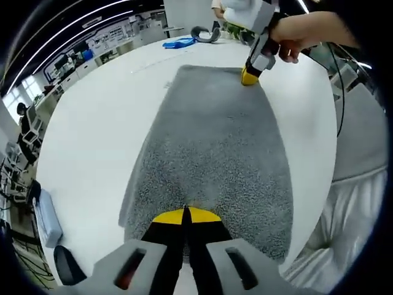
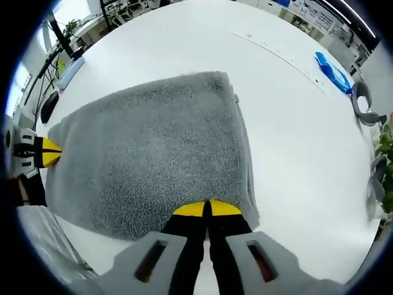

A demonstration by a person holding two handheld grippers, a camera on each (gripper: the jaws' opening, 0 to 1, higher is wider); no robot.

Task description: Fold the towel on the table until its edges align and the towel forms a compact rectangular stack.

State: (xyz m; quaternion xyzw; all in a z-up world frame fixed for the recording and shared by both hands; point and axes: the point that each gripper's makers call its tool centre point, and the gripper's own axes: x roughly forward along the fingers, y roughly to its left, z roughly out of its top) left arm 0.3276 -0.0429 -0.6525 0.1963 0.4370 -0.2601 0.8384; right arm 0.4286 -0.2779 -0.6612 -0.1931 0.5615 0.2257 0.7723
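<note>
A grey towel (image 1: 212, 153) lies flat on the white table (image 1: 98, 129), with a doubled layer showing along one side (image 2: 242, 141). My left gripper (image 1: 186, 216) is shut, its yellow tips meeting on the towel's near edge. In the right gripper view it shows at the towel's left corner (image 2: 48, 152). My right gripper (image 2: 207, 209) is shut too, with its tips on the towel (image 2: 153, 147) at the near edge by a corner. In the left gripper view a hand holds it on the towel's far corner (image 1: 250, 75).
A blue object (image 1: 178, 43) and a grey curved object (image 1: 206, 34) lie at the far side of the table. A flat grey item (image 1: 46, 218) and a dark mouse (image 1: 64, 264) sit near one edge. The person's white clothing (image 1: 350, 215) is beside the table.
</note>
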